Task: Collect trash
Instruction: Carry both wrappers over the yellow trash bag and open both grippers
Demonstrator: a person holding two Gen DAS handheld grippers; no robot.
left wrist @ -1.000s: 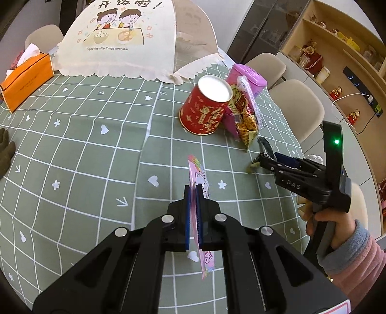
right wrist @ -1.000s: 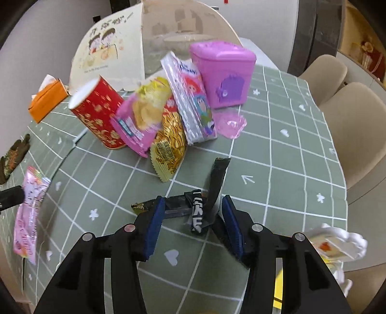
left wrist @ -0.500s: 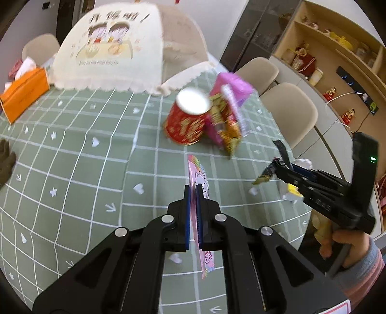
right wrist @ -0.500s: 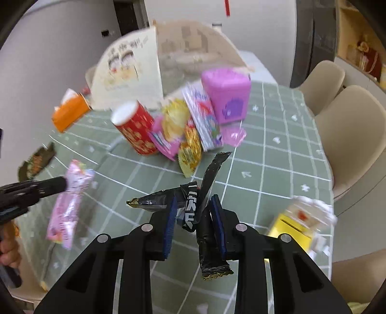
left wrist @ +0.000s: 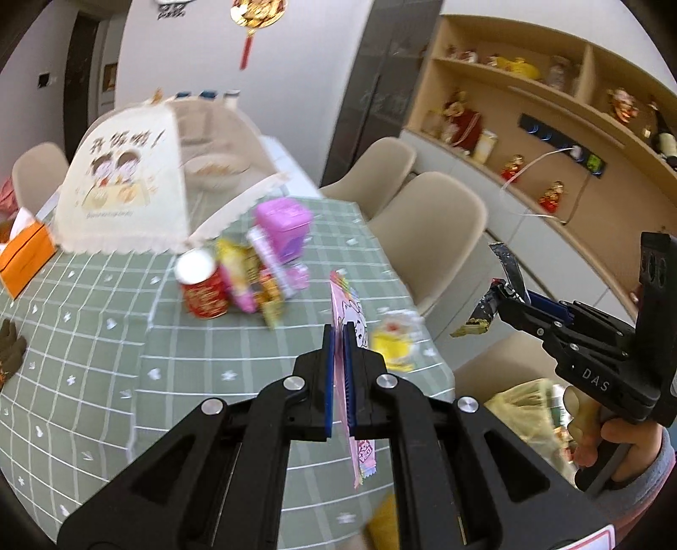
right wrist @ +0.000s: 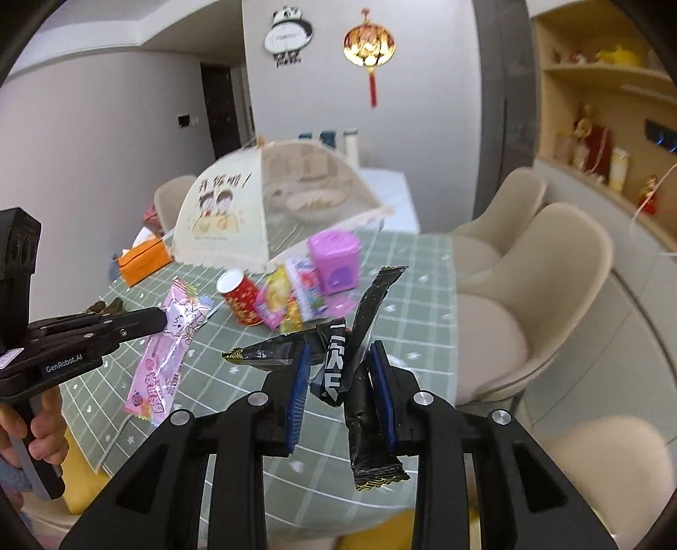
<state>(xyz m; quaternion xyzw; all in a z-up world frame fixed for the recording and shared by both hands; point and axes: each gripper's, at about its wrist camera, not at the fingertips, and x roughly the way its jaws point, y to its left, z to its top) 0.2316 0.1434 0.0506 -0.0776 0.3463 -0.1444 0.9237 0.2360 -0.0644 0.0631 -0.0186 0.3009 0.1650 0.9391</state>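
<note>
Vs 1 s ago: you've lifted both grippers up and back off the table [left wrist: 262,364]. It now sits lower and farther off in both views, and more of the room shows.

The table has a green checked cloth. On it stand a cream mesh food cover [left wrist: 127,186], an orange tissue box [left wrist: 25,258] to its left, a purple box [left wrist: 283,224], a red can [left wrist: 203,287] and a bunch of snack bags [left wrist: 249,283] leaning btwn can and box, all blurred. Beige chairs [right wrist: 546,270] sit along the table's right side. Wooden shelves [left wrist: 550,127] w/ figurines line the right wall. A gold-red hanging ornament [right wrist: 368,46] and a panda clock [right wrist: 290,31] are on the far wall.

Your left gripper [left wrist: 338,372] is pinched almost fully closed on the pink wrapper [left wrist: 345,313], which stands edge-on btwn the pads and is clear of the cloth. A second ago it hung just over the cloth.

Your right gripper [right wrist: 342,376] is closed partway on the black wrappers [right wrist: 338,359], a crumpled bundle poking out above and below the pads. Earlier they lay on the cloth; now they're in the air.
</note>
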